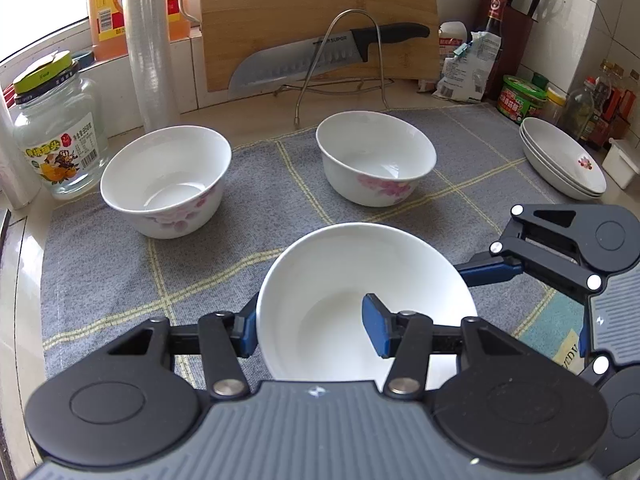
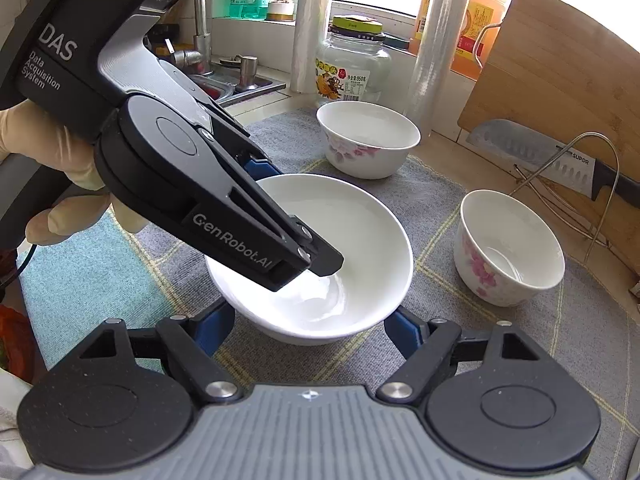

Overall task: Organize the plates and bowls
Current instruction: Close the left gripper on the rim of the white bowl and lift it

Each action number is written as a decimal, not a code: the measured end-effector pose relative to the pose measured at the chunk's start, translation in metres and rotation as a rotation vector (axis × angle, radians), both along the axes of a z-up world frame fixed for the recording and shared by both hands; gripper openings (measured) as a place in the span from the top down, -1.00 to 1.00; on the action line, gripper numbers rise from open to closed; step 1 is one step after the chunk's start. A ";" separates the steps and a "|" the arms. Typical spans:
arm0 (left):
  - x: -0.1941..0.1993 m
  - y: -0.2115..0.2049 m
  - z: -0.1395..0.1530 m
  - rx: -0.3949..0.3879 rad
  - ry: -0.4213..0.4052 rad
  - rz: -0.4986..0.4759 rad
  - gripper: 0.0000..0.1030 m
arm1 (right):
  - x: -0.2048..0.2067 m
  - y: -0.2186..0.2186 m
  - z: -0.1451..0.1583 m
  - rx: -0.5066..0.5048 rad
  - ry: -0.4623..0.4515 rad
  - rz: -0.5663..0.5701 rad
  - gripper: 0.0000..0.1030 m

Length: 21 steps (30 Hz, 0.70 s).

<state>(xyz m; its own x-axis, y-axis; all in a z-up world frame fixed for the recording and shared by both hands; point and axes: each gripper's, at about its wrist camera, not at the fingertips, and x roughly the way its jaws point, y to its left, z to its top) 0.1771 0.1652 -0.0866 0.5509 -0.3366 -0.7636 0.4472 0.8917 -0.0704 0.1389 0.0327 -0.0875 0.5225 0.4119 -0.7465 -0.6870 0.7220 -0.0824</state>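
A plain white bowl (image 1: pixel 366 304) sits on a grey checked cloth (image 1: pixel 120 272) at the near middle of a kitchen worktop (image 1: pixel 256 120), caught between two handheld tools. The left gripper (image 1: pixel 312 330) pinches the bowl's left wall, one blue pad (image 1: pixel 378 330) inside the bowl and the other outside against the rim. The right gripper (image 2: pixel 310 322) straddles the same bowl, its jaws spread to either side of the base; whether its pads press on the porcelain cannot be told. In the right wrist view, a gloved hand (image 2: pixel 60 184) holds the left tool's body.

Two flowered bowls stand farther back on the cloth, well apart: one at far left (image 1: pixel 166 180), just beside a glass jar (image 1: pixel 56 140) with a yellow lid, and one at far centre (image 1: pixel 376 162). A stack of shallow white plates (image 1: pixel 562 158) rests at the far right edge of the cloth. Behind them a wooden chopping board (image 1: pixel 316 16) leans against the wall, with a large knife (image 1: pixel 320 58) propped on a wire rack (image 1: pixel 340 64).
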 end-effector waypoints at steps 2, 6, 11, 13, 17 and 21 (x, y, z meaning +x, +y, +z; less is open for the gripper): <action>-0.002 -0.005 0.002 -0.004 -0.003 -0.007 0.01 | -0.003 -0.005 0.003 0.001 -0.002 -0.004 -0.65; -0.004 -0.019 0.005 -0.007 -0.009 -0.026 0.01 | -0.008 -0.018 0.008 -0.001 -0.009 -0.019 -0.65; -0.006 -0.041 0.008 -0.009 -0.018 -0.060 0.01 | -0.013 -0.039 0.013 -0.006 -0.016 -0.048 -0.65; -0.007 -0.051 0.009 -0.012 -0.020 -0.076 0.01 | -0.015 -0.047 0.013 -0.006 -0.016 -0.060 -0.65; -0.007 -0.071 0.008 -0.015 -0.020 -0.103 0.01 | -0.019 -0.064 0.015 -0.015 -0.019 -0.089 -0.65; -0.005 -0.090 0.008 -0.022 -0.019 -0.128 0.01 | -0.022 -0.083 0.017 -0.020 -0.018 -0.118 -0.65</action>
<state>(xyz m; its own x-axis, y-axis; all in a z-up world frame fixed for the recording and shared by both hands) 0.1721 0.0750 -0.0788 0.5163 -0.4221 -0.7451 0.5589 0.8253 -0.0803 0.1173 -0.0503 -0.0707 0.5801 0.3316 -0.7440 -0.5956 0.7957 -0.1098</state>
